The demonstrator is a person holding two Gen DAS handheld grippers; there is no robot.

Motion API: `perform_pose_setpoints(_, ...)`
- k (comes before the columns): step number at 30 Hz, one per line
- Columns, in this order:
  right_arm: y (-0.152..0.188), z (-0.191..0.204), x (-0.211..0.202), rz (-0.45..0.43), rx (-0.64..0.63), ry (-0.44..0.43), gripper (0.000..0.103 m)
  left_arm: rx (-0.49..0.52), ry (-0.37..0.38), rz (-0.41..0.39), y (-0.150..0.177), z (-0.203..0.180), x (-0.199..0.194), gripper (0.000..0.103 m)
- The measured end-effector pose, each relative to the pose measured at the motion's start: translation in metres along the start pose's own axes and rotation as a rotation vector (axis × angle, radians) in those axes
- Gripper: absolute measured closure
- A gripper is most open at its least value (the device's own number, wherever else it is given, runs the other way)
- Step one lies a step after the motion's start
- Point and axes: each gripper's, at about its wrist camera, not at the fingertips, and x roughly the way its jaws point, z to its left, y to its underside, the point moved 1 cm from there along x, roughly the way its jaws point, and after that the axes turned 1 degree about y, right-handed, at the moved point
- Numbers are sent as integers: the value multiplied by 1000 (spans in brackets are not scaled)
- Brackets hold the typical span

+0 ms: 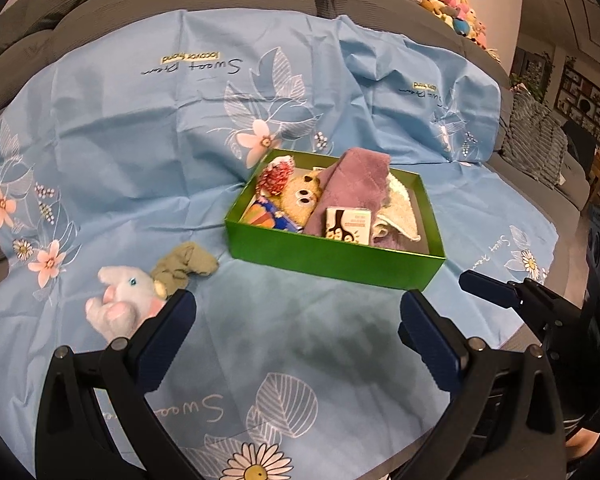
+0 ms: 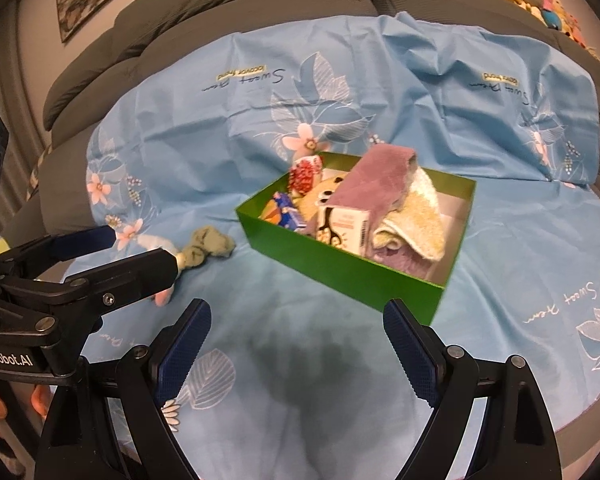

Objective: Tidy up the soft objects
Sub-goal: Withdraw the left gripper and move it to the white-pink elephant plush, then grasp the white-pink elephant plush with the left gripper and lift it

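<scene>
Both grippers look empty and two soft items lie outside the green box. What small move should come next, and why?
Probably ease the open left gripper toward the white-and-pink plush toy. It lies beside the olive-green cloth bundle, outside the green cardboard box, nearest that gripper.

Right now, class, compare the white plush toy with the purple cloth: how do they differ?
The white plush toy lies on the blue sheet outside the green box; the purple cloth is inside it. The toy is white and pink, with a blue eye; the cloth is plain purple and quilted. The toy lies low; the cloth sticks up above the box's rim. Both look soft.
</scene>
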Motion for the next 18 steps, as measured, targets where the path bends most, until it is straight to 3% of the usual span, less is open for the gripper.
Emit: perform_pose_setpoints(18,9,37,29,68,-56,-46,14,-83,-45,25,27,51,2,1)
